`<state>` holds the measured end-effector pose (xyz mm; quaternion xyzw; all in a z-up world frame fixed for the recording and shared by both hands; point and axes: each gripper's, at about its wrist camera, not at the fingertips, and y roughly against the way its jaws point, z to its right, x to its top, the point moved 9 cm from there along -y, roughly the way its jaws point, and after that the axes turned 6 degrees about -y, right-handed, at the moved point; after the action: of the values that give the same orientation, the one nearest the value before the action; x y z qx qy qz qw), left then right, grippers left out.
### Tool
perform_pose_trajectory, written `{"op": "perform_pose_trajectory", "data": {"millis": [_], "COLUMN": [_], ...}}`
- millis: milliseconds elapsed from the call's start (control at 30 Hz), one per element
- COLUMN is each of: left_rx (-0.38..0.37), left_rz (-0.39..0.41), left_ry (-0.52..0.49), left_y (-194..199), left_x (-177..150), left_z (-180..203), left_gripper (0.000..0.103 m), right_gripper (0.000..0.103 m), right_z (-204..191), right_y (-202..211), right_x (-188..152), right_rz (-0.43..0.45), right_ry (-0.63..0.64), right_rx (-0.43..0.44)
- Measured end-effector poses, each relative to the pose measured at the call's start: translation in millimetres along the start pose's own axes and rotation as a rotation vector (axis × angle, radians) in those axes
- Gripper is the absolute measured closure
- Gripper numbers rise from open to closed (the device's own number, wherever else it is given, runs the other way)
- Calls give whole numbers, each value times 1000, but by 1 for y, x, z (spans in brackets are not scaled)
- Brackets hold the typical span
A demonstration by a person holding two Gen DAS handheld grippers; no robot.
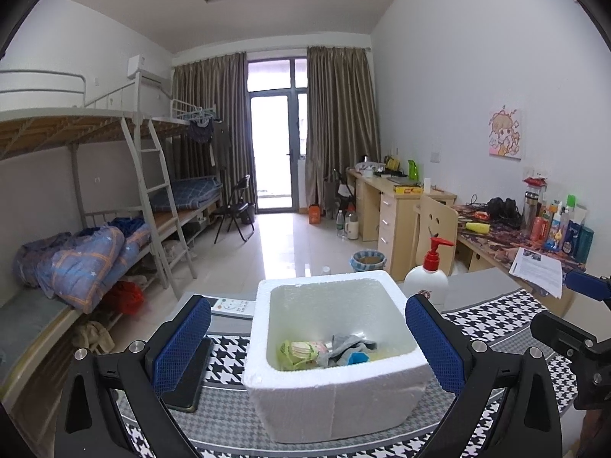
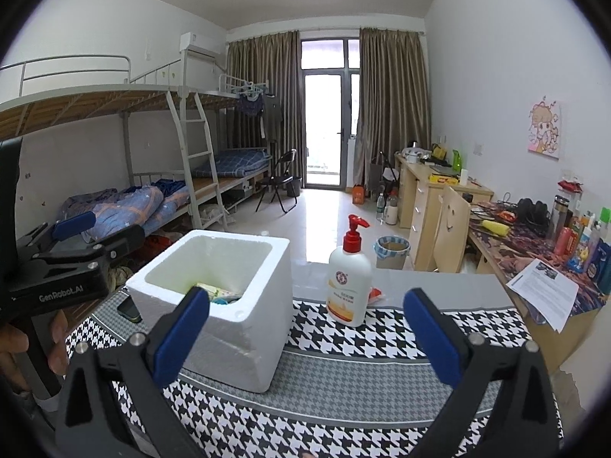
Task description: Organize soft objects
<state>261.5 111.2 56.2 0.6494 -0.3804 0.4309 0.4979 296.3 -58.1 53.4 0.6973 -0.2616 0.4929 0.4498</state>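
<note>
A white foam box (image 1: 336, 397) stands on the houndstooth cloth (image 1: 496, 316). Inside it lie a green-yellow soft packet (image 1: 299, 351) and a grey and blue cloth (image 1: 349, 349). My left gripper (image 1: 309, 347) is open and empty, its blue pads on either side of the box, just in front of it. In the right wrist view the box (image 2: 236, 328) is at the left, with its contents (image 2: 217, 294) partly hidden by the rim. My right gripper (image 2: 305, 337) is open and empty above the cloth (image 2: 343, 381), to the right of the box.
A white pump bottle with a red top (image 2: 349, 278) stands right of the box. A black phone (image 1: 187, 378) and a white remote (image 1: 233, 307) lie left of it. A small red packet (image 2: 376, 294) lies behind the bottle. A cluttered desk (image 2: 534, 244) is at the right, bunk beds (image 1: 95, 236) at the left.
</note>
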Motion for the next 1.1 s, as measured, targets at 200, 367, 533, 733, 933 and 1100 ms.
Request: {"op": "perform_pose_trajectory", "data": {"millis": [200, 367, 533, 733, 933, 1100], "left_rx": [-10, -17, -18, -22, -33, -27], "left_rz": [25, 49, 59, 76, 91, 112], "left_ry": [-2, 0, 5, 3, -3, -5], "left_y": [25, 48, 66, 87, 108, 124], "left_x": [1, 0, -5, -12, -21, -28], "left_z": [5, 7, 8, 12, 20, 24], "left_gripper": [1, 1, 1, 1, 1, 1], "right_gripper": [0, 0, 0, 0, 0, 0], "right_z": [-4, -10, -17, -21, -24, -26], "right_y": [25, 43, 60, 79, 96, 111], "right_x": [1, -1, -7, -17, -29, -36], "right_rz": [30, 50, 63, 81, 93, 121], "right_ry": [7, 13, 13, 11, 15, 9], "right_rx": [3, 7, 15, 20, 24, 27]}}
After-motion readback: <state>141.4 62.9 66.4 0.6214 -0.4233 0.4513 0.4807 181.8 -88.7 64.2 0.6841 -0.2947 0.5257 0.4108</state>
